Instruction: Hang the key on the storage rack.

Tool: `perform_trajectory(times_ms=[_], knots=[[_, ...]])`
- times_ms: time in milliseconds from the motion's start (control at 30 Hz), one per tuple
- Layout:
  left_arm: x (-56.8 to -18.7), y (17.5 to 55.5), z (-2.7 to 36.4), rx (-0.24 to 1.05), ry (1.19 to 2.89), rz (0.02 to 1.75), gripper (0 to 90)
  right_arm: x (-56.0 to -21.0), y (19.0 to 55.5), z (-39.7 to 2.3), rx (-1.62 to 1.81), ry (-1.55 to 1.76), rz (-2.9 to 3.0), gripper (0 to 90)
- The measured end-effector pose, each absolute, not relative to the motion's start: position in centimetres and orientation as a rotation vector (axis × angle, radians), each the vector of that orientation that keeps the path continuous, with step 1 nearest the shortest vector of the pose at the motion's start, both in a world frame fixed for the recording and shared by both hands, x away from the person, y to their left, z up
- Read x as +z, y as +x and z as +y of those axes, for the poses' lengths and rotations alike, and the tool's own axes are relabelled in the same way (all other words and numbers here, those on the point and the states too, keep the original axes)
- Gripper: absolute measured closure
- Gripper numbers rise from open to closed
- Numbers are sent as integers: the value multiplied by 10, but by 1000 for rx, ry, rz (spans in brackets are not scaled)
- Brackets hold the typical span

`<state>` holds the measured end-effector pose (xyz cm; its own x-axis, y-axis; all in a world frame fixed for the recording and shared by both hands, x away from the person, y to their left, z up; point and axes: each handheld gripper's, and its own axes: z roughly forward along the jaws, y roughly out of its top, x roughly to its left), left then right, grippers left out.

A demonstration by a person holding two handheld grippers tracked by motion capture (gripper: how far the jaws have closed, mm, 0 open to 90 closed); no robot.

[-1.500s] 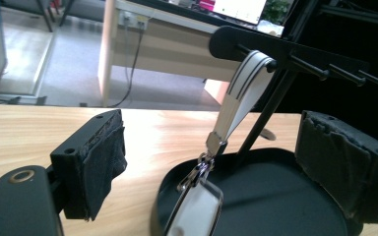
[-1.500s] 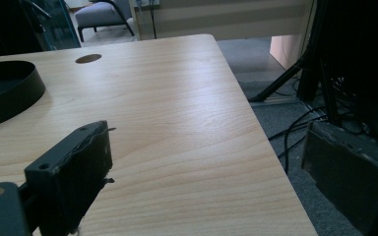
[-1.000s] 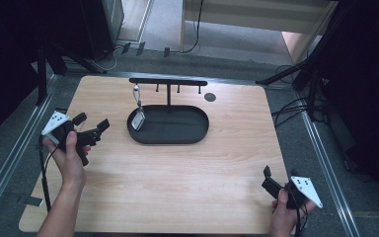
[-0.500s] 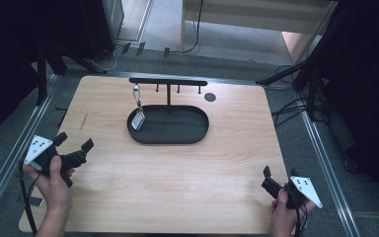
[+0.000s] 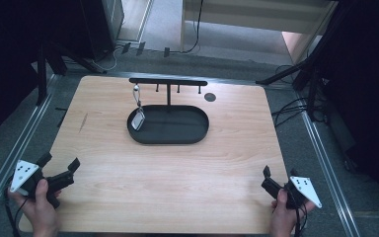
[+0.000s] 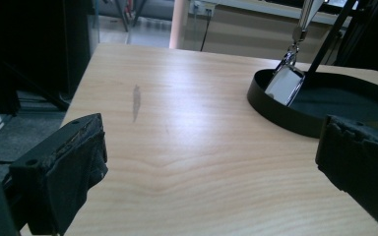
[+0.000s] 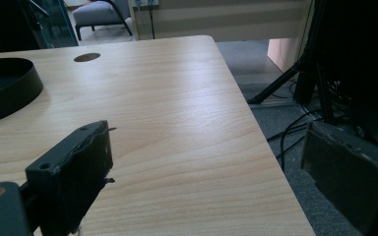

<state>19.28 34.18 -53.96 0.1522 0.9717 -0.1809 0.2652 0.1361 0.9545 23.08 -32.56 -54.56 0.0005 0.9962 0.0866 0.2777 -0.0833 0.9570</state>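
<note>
Each black gripper [image 5: 59, 165] carries a grey three-cornered plate and thin black cable.

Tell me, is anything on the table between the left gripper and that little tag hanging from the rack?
Nothing visible: bare wood lies between the left gripper and the tag, apart from the black tray's low rim, over which the tag hangs.
</note>
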Motion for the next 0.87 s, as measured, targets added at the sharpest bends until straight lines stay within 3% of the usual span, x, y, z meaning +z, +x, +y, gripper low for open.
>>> perform_trajectory(times_ms=[400,867], knots=[[-552,179,366,887,1331,1369,0,-546,231,-325,1129,1473,1381,50],[-552,183,350,944,1432,1344,0,-546,231,-321,1093,1461,1391,50]])
